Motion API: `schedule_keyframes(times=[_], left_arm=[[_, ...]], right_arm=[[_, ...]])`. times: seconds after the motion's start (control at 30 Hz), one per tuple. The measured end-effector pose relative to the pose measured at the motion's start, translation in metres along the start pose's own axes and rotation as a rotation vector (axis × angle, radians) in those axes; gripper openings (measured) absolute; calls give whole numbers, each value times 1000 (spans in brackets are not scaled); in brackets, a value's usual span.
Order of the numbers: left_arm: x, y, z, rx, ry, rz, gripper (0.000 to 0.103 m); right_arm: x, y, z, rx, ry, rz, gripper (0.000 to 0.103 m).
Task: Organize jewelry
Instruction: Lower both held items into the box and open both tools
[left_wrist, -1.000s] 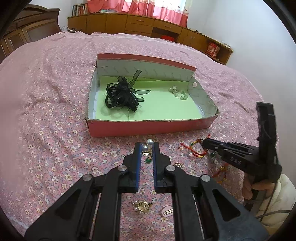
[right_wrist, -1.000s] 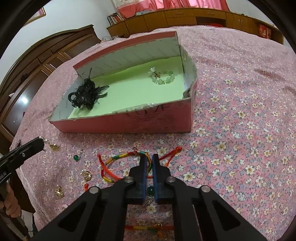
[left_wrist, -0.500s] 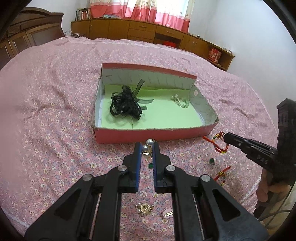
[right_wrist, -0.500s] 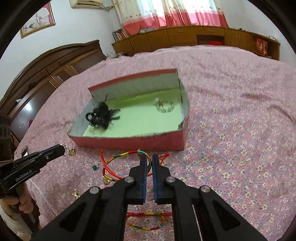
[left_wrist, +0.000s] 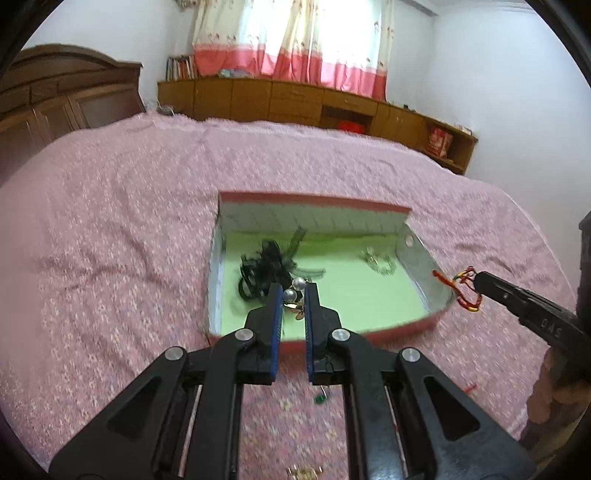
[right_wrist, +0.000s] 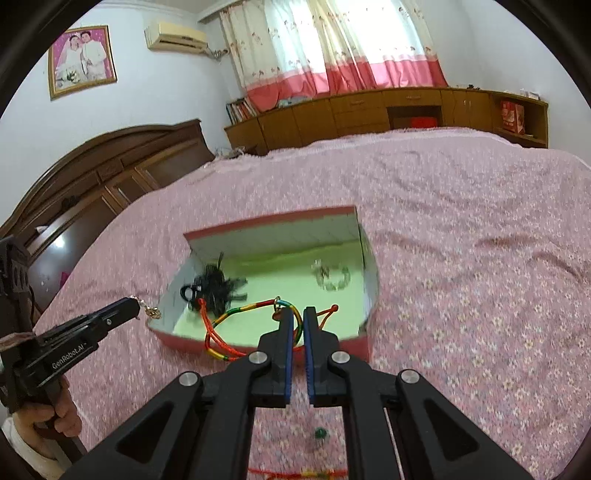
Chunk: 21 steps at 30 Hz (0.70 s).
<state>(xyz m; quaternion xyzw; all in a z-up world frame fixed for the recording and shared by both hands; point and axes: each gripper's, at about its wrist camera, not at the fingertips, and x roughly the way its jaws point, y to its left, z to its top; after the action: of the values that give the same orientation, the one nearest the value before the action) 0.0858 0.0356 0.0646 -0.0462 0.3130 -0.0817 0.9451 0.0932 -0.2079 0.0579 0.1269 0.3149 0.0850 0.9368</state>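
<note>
Left wrist view: my left gripper (left_wrist: 293, 295) is clamped on a pearl earring (left_wrist: 294, 291), held up in front of the box (left_wrist: 369, 334), roughly over its near wall. The gold bit dangles between the tips, so if I let go too early it'll probably drop outside, onto the bedspread (left_wrist: 110, 240). Way off to the right, my right gripper (left_wrist: 480, 277) comes in with the cord bracelet (left_wrist: 463, 288) hanging off its tip, just past the box's right wall. Inside the box there's a black hair bow (left_wrist: 266, 269) and a bead bracelet (left_wrist: 380, 260) on the green liner. A little green stone (left_wrist: 319, 398) sits on the bed under my fingers.

Right wrist view: right gripper (right_wrist: 298, 317) is pinched shut on the cord bracelet (right_wrist: 240, 314), which loops out left over the box's (right_wrist: 266, 221) front edge. That loose loop could snag on the wall or on the bow (right_wrist: 212, 290) when I lower it. The left gripper (right_wrist: 137, 306) is at the box's left corner, earring (right_wrist: 149, 312) hanging just outside it.

Room: pink floral bedspread (right_wrist: 461, 240), a bit wrinkled and soft, so small stuff can hide in folds. Dark wood headboard (right_wrist: 110, 170), low cabinets (right_wrist: 369, 110), pink curtains (right_wrist: 332, 48).
</note>
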Motion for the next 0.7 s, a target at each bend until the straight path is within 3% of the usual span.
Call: schedule_keyframes(times=[0.13,0.27,0.7], left_arm=[[10,2,1,13,-73,38,3],[23,5,1,-3,-94,56,3],[67,11,-11,-14,-1,79,0]], right_arm=[[9,-1,6,3,-45,-18,7],[21,1,7,-6,-64,-35,7],[74,-4,-4,-61,27,-102,7]])
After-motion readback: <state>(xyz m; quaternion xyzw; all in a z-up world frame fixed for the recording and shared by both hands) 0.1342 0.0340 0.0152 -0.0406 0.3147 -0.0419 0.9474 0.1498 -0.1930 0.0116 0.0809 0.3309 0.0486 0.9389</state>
